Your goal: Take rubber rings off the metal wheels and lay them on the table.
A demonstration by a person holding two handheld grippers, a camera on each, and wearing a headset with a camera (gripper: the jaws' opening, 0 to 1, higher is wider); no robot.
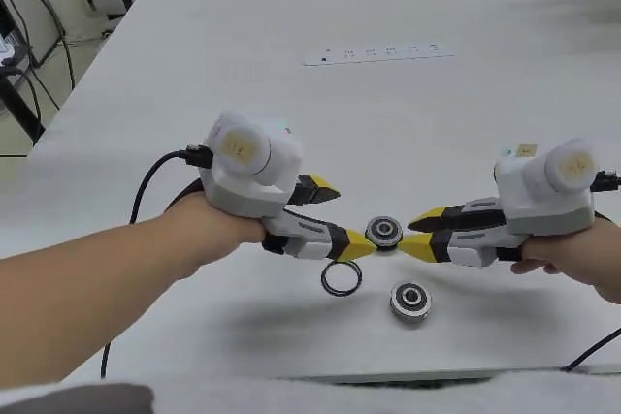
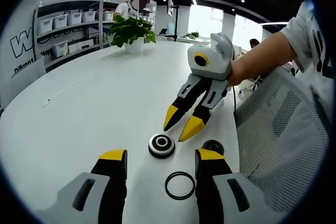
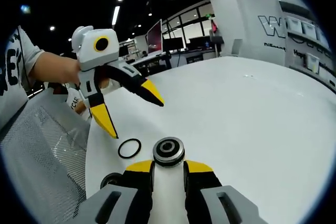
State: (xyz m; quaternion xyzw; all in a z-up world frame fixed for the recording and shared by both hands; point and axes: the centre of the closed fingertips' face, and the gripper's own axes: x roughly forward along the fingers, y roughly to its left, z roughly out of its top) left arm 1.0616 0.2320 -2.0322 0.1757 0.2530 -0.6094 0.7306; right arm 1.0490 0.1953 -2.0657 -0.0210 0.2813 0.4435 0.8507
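Surface: a wide, pale, round-edged table [image 1: 291, 7], with a socket strip [image 1: 378, 52] set flat near its middle.
Room: an open office under ceiling lights. In the left gripper view there are shelves [image 2: 63, 24] of white bins and a potted plant [image 2: 130, 30] at the table's far edge, with a mesh chair back [image 2: 283, 129] just beside the table.
Left gripper [image 1: 349, 220]: its jaws are spread wide and hold nothing.
Right gripper [image 1: 408, 233]: its jaws are only narrowly apart. I cannot tell whether they pinch anything.
Wheel [image 1: 384, 232]: it sits between the two grippers, right at the right gripper's tips and about as wide as their gap. It lies ahead of the left gripper's open jaws, roughly on their centre line.
Wheel's look: a silver face, a dark hub and a dark band round the edge.
Loose ring [image 1: 342, 277]: a thin black ring lying flat on the table, just beside the left gripper's lower jaw and apart from the wheel.
Second wheel [image 1: 410, 300]: it lies on the table near the ring, on the person's side of the right gripper. It is silver with a dark centre.
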